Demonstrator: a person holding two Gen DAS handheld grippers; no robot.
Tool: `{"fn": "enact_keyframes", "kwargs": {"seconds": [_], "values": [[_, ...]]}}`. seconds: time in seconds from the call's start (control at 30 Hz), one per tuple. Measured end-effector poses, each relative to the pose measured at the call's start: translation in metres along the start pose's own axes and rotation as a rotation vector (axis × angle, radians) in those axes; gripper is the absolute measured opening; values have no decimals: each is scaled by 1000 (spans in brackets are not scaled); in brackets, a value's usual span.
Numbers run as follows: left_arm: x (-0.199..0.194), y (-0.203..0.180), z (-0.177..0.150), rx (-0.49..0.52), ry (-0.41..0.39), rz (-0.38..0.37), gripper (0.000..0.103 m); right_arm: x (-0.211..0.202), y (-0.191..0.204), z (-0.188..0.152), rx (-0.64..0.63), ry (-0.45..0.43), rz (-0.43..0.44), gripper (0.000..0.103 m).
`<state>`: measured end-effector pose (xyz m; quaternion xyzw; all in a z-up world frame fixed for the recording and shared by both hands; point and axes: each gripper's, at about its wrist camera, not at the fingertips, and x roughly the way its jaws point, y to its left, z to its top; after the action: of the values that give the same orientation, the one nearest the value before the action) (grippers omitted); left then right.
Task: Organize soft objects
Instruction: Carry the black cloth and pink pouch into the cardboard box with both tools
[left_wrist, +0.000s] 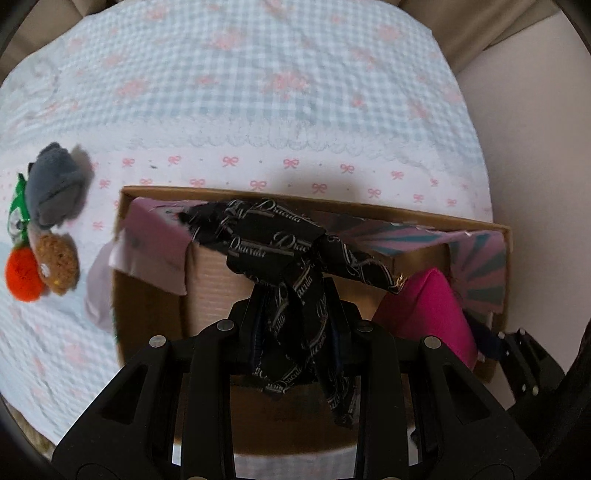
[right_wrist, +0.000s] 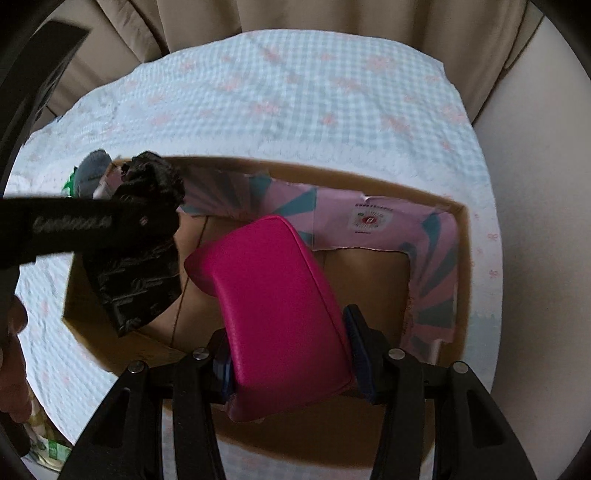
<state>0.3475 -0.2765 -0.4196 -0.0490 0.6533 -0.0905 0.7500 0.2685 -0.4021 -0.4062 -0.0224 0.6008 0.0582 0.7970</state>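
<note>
Presently, findings as observed:
Left claw (left_wrist: 291, 325): closed on a black printed cloth (left_wrist: 280, 243); the fabric is bunched between the pads and hangs over the box.
Cloth writing: a repeated silver script reading "Dracula", as best as can be read.
Right claw (right_wrist: 288, 363): clamped on a magenta leatherette pouch (right_wrist: 273, 295), one pad on each long side; the pouch is tilted and sits over the box opening.
Cardboard box (left_wrist: 155, 295): open-topped, resting on the bed; its flaps are folded inward and show a pink and teal sunburst print.
Box label (right_wrist: 369, 220): a small white square with a round red emblem on the far inner flap; its lettering is too small to read.
Left claw body, seen from the right wrist view: a blurred embossed word on its side, not legible.
Bedspread (left_wrist: 258, 92): pale blue and white gingham with pink bows, a scalloped lace band and a white strip with smaller pink bows.
Plush toys (left_wrist: 51, 229): a grey one, a brown one and an orange one clustered on the bedspread left of the box, apart from it.
Green packet (left_wrist: 16, 206): partly hidden beside the grey plush; print unreadable.
</note>
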Motion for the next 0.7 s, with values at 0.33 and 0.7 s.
{"fn": "enact_keyframes", "kwargs": {"seconds": [0.33, 0.7], "values": [[2, -5, 7, 17, -17, 43, 103, 9, 7, -8, -69, -23, 24, 103], [-27, 8, -1, -5, -51, 10, 103, -12, 10, -11, -50, -65, 27, 103]]}}
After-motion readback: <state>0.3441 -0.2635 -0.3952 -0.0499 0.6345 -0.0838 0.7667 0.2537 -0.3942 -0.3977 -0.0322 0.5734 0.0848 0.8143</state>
